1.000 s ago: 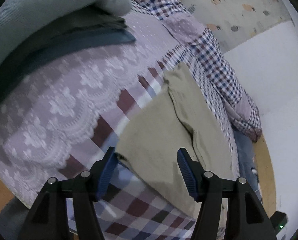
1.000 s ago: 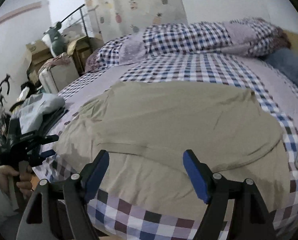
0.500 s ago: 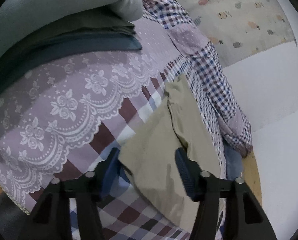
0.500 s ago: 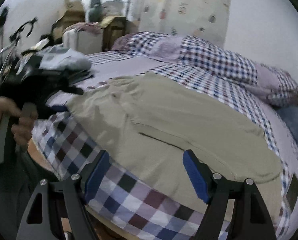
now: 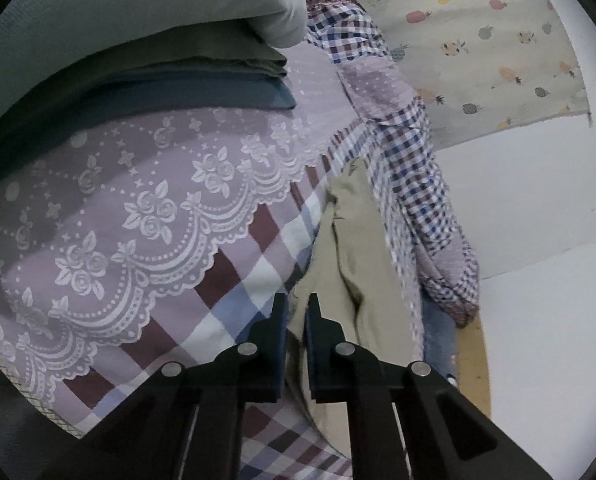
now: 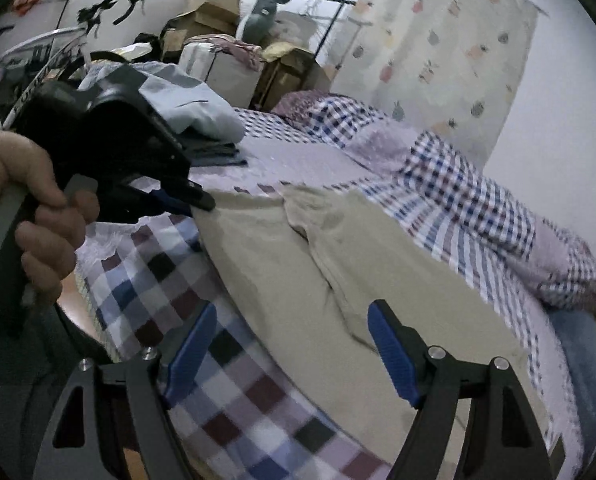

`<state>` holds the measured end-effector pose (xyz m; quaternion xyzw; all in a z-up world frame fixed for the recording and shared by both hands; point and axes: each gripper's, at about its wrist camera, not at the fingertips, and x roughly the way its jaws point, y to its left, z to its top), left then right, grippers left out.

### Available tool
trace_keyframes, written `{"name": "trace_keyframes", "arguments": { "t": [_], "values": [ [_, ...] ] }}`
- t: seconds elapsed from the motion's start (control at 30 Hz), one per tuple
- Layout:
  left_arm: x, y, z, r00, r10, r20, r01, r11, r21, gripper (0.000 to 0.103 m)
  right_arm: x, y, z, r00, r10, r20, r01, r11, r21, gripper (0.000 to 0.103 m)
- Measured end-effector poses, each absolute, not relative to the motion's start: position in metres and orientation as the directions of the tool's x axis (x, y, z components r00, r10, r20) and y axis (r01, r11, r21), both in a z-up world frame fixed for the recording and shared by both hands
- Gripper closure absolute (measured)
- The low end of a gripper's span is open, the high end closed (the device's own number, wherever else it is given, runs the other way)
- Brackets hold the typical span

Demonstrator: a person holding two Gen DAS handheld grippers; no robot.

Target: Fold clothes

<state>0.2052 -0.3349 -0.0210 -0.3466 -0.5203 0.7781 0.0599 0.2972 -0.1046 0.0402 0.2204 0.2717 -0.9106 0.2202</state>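
1. One khaki garment (image 6: 377,280) spread on the bed.
2. Three folded clothes (image 5: 178,52) stacked at 11 o'clock.
3. Two tools: left tool (image 5: 296,312), right tool (image 6: 290,348).
4. One fruit-print curtain (image 6: 449,52).

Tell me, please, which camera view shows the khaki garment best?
The right wrist view. There the khaki garment lies spread across the checked bedspread, nearly whole, with the left gripper at its corner. The left wrist view shows only a narrow strip of it, with the corner pinched between the closed jaws.
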Motion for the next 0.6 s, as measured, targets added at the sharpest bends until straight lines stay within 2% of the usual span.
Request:
{"name": "trace_keyframes", "arguments": {
  "t": [0.43,0.6],
  "values": [
    [0.203,-0.343,-0.007,-0.774,0.561,-0.295,0.124,-0.323,-0.938,0.098,0.256,-0.185,0.005,-0.911,-0.145,-0.386,0.382,-0.652,-0.656,0.020],
    [0.200,-0.348,-0.002,-0.780,0.571,-0.255,0.095,-0.295,-0.951,0.099,0.221,-0.191,0.006,-0.916,-0.101,-0.388,0.352,-0.666,-0.658,0.022]
  ]
}}
